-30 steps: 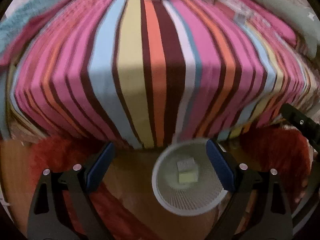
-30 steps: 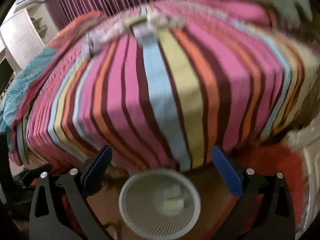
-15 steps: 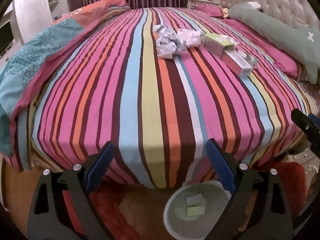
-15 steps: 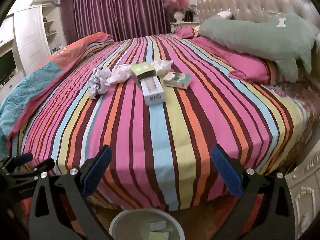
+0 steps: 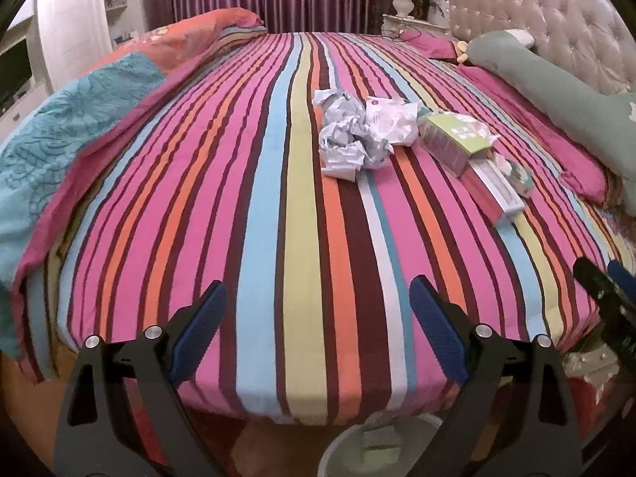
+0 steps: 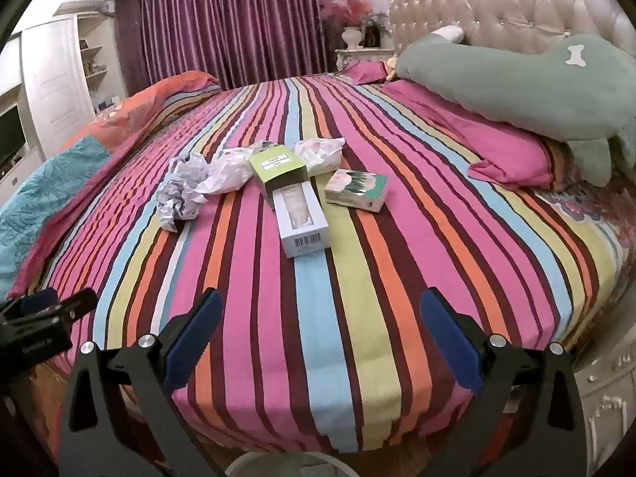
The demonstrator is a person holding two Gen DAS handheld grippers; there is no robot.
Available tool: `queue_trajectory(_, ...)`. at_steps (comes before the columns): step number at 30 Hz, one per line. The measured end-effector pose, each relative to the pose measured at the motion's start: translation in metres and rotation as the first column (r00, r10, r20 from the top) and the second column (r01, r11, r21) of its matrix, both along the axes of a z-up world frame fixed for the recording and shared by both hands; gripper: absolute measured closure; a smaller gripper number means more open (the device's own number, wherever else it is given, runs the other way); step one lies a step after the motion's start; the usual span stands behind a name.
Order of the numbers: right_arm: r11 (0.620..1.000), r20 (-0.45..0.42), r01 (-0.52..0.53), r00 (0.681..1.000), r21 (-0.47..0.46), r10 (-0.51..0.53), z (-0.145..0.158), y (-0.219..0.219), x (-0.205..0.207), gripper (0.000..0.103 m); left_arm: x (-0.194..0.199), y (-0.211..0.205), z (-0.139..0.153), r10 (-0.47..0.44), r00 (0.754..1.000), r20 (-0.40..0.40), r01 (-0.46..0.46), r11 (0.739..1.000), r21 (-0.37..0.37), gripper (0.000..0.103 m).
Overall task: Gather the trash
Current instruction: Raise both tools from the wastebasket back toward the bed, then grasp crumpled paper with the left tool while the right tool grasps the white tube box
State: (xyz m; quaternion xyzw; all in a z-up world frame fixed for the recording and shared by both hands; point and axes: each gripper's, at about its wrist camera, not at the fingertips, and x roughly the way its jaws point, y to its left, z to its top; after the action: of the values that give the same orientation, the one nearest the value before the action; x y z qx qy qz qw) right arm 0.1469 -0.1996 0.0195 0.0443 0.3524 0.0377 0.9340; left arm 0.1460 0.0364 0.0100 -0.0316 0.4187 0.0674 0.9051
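Trash lies in the middle of the striped bed (image 6: 357,318): a crumpled grey paper (image 6: 181,192), a white wrapper (image 6: 228,171), a second white wrapper (image 6: 322,151), a long green and white box (image 6: 292,198) and a small green and pink box (image 6: 355,190). The left wrist view shows the grey paper (image 5: 344,141), the white wrapper (image 5: 391,121) and the long box (image 5: 469,151). A white mesh bin (image 5: 373,447) holding two scraps stands on the floor below the bed edge; its rim also shows in the right wrist view (image 6: 286,465). My left gripper (image 5: 316,318) and right gripper (image 6: 318,326) are open and empty, above the bed's near edge.
A green bone-shaped pillow (image 6: 528,83) and pink pillow (image 6: 505,151) lie at the right by the tufted headboard (image 6: 497,4). A teal and orange quilt (image 6: 59,183) lies along the left. White shelves (image 6: 51,79) and purple curtains (image 6: 238,20) stand behind.
Both grippers have risen from the bin and tilted up to face the bed top. The bin has slid to the bottom edge of both views. The trash now shows closer.
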Motion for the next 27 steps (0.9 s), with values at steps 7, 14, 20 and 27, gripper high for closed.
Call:
queue_trajectory(7,0.999,-0.029,-0.035,0.999,-0.031,0.034,-0.009,0.007,0.022,0.008,0.035,0.003,-0.003,-0.021,1.0,-0.005,0.021,1.0,-0.002,0.013)
queue_trajectory(14,0.997,-0.046,-0.056,0.997,-0.045,0.054,-0.014,0.012,0.049,0.008,0.068,0.01,-0.011,-0.021,0.999,-0.027,0.021,1.0,-0.017,0.013)
queue_trajectory(20,0.995,-0.06,-0.077,0.995,-0.056,0.074,-0.016,0.015,0.073,0.008,0.097,0.015,-0.016,-0.017,0.999,-0.039,0.016,0.999,-0.04,0.013)
queue_trajectory(27,0.995,-0.107,-0.086,0.991,-0.06,0.079,-0.028,0.016,0.098,0.008,0.133,0.011,-0.021,-0.056,0.997,-0.047,0.055,0.998,-0.029,0.013)
